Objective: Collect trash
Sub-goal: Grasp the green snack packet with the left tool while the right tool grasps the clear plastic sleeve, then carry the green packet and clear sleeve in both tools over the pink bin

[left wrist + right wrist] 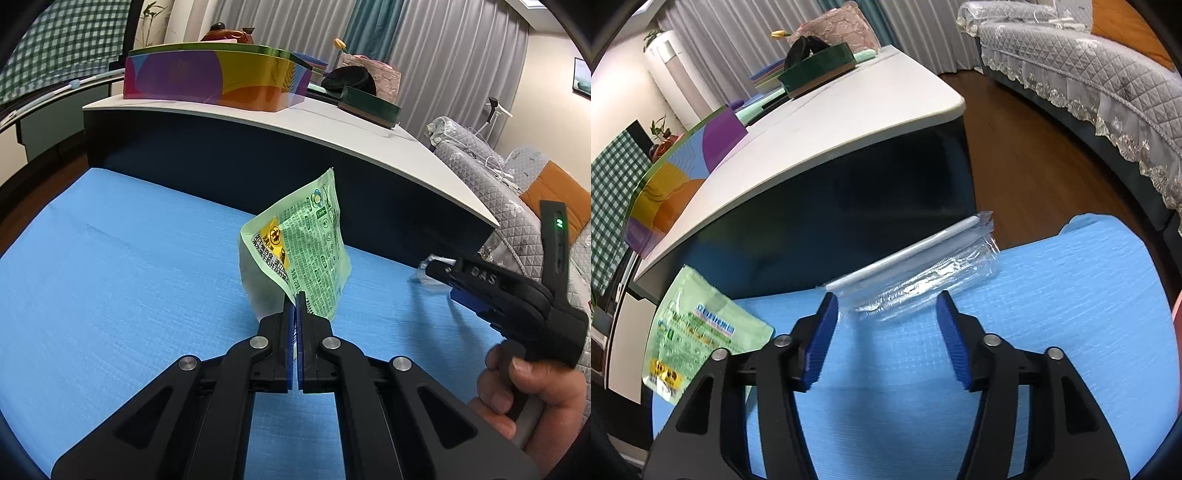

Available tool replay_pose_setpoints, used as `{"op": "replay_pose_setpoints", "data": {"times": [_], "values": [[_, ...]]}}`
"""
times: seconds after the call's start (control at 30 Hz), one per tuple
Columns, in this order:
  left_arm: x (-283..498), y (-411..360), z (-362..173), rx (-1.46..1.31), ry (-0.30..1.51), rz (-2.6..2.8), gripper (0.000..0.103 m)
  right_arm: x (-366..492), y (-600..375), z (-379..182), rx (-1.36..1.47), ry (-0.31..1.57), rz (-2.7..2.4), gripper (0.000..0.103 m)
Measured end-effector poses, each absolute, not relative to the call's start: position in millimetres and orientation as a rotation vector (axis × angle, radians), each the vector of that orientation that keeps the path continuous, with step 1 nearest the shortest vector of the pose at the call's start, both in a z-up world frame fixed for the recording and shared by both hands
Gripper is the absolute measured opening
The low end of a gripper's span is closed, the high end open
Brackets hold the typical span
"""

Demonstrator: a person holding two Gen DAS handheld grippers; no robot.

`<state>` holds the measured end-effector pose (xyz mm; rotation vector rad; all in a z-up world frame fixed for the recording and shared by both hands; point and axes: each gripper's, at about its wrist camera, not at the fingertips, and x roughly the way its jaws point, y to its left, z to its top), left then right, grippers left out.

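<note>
The left gripper (296, 295) has its jaws pressed together on the lower edge of a pale green snack wrapper (301, 243), which stands up from the pinch, tilted and creased, its printed side with green text and a yellow warning patch facing the left wrist camera. Under it lies a blue mat (122, 266) that covers the surface. In the right wrist view the same wrapper (698, 328) shows at the left edge, beside the left arm of the right gripper (886, 321). The right gripper's jaws are spread wide, with blue pads on the inner faces, and they hold nothing. Just ahead of them, near the far edge of the blue mat, lies a clear plastic wrapper (923, 273), crumpled, with a white strip along its far edge; its near edge sits between the 2 open tips, though whether either pad touches it cannot be told. From the left wrist view the right gripper (439, 275) shows at the right, gripped by a hand (532, 395), with a green light lit on its upright part. Behind the mat rises a dark cabinet with a white top (332, 122), which carries a colourful box (218, 79) and a dark green tray (369, 105). A grey quilted sofa (1089, 70) stands well apart on a wooden floor (1015, 155).
</note>
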<state>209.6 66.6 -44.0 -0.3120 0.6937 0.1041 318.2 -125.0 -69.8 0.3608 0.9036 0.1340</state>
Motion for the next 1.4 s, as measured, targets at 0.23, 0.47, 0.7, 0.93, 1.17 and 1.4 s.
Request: {"op": "replay_pose_setpoints", "data": {"times": [0.23, 0.47, 0.7, 0.93, 1.17, 1.4], "values": [[208.5, 72.8, -42.1, -0.33, 0.691, 0.104, 0.001, 314.0, -118.7, -65.2, 0.442, 0.937, 0.152, 0.065], [206.3, 75.2, -42.0, -0.344, 0.693, 0.103, 0.001, 328.2, -107.6, -60.8, 0.458, 0.951, 0.07, 0.075], [204.4, 76.7, -40.6, -0.342, 0.696, 0.105, 0.001, 346.0, -106.1, -67.6, 0.418, 1.025, -0.067, 0.072], [204.0, 80.0, -39.8, -0.349, 0.703, 0.105, 0.001, 324.2, -119.8, -68.9, 0.395, 1.055, -0.105, 0.015], [194.0, 76.6, -32.8, -0.327, 0.693, 0.102, 0.001, 279.9, -134.0, -58.3, 0.294, 1.014, -0.014, 0.001], [173.9, 62.9, -18.8, -0.273, 0.671, 0.079, 0.001, 222.0, -152.9, -32.7, 0.195, 0.945, 0.141, 0.001]]}}
